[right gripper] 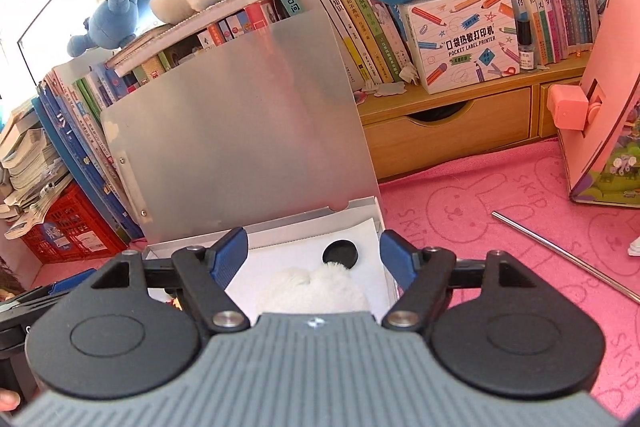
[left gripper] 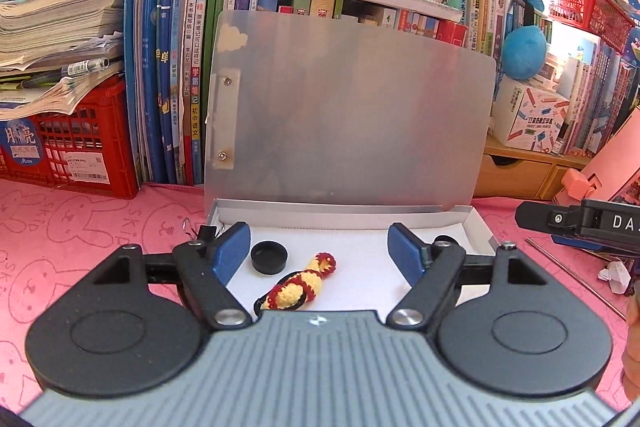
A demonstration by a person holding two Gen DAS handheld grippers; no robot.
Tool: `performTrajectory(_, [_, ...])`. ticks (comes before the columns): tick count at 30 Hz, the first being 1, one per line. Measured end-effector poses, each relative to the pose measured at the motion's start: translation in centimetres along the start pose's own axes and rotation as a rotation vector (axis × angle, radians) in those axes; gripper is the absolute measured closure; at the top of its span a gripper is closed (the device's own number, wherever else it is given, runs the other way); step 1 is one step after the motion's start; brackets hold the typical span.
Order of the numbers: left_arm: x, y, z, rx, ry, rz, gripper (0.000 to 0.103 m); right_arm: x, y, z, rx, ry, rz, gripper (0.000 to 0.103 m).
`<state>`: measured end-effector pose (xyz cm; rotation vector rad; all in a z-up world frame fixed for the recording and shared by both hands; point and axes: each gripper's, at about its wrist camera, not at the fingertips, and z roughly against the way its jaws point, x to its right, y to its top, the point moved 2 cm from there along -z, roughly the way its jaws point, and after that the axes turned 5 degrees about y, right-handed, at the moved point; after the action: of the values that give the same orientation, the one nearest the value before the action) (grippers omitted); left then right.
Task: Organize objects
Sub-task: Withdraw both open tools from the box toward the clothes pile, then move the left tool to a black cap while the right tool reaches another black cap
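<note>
Both my grippers hang over the open box [left gripper: 476, 227], which sits on the pink cloth [left gripper: 80, 227] with its frosted lid [left gripper: 352, 115] standing upright against the row of books [left gripper: 176, 67] along the back edge of the table. Left gripper [left gripper: 320, 251]: jaws spread wide, nothing pinched, blue pads [left gripper: 232, 247] clear of everything. Between them, on the white floor of the box, lies a black round cap [left gripper: 269, 258] toward the box's back left corner, and just in front of it a yellow-and-red knitted toy [left gripper: 304, 285], lying at a slant with its near end hidden under my gripper body. The two are close; I cannot tell if they touch. Right gripper [right gripper: 312, 255]: jaws likewise spread, holding nothing. Below it, in the box's right half, a white fluffy toy [right gripper: 304, 287] rests on the box floor, partly hidden by the gripper body, and a second black cap [right gripper: 340, 251] lies just behind it, touching or nearly touching the fluff. In the left view the other gripper shows at the right edge of the picture, beside the box's right wall. Outside the box, on the cloth to the right, a thin metal rod [right gripper: 560, 255] lies at a slant, well apart from the box. A pink board stand [right gripper: 600, 87] is upright near the right edge of the table, and a red crate [left gripper: 80, 147] under stacked papers fills the back left corner.
</note>
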<state>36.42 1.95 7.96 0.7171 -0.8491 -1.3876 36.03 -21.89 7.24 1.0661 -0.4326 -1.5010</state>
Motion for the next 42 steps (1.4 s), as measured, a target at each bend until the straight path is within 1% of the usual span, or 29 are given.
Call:
performTrajectory(5, [0.7, -0.9, 3.9, 0.028, -0.015, -0.045, 0.023, -1.2, -0.7, 4.0, 0.023, 0.028, 0.047, 0.018])
performTrajectory(9, [1.1, -2.3, 7.3, 0.041, -0.042, -0.066, 0.022, -2.3, -1.8, 7.3, 0.046, 0.048, 0.106, 0.015])
performTrajectory(11, [1.3, -3.1, 8.9, 0.046, -0.049, -0.079, 0.02, -2.8, -2.6, 8.9, 0.057, 0.059, 0.132, 0.014])
performTrajectory(13, [1.4, -4.0, 10.4, 0.051, -0.057, -0.083, 0.017, -3.1, -3.3, 10.1, 0.062, 0.072, 0.144, 0.013])
performTrajectory(17, [1.4, -6.0, 13.2, 0.059, -0.084, -0.083, 0.017, -3.5, -5.1, 12.7, 0.064, 0.096, 0.17, 0.011])
performTrajectory(21, [1.2, -7.9, 15.5, 0.06, -0.1, -0.068, 0.016, -3.6, -6.9, 14.9, 0.079, 0.106, 0.201, 0.005])
performTrajectory(29, [1.2, -11.9, 18.5, 0.078, -0.108, -0.084, 0.015, -3.8, -10.8, 18.2, 0.118, 0.117, 0.269, 0.001])
performTrajectory(32, [1.3, -13.4, 19.5, 0.092, -0.111, -0.11, 0.012, -4.0, -12.2, 19.0, 0.127, 0.113, 0.303, 0.0])
performTrajectory(35, [1.4, -14.8, 20.2, 0.093, -0.115, -0.122, 0.012, -4.1, -13.6, 19.5, 0.128, 0.108, 0.337, 0.0])
performTrajectory(38, [1.3, -16.1, 20.8, 0.087, -0.126, -0.112, 0.012, -3.9, -14.9, 19.8, 0.125, 0.1, 0.344, 0.0])
performTrajectory(42, [1.1, -17.6, 21.5, 0.097, -0.113, -0.104, 0.012, -3.5, -16.7, 20.2, 0.116, 0.086, 0.338, 0.0])
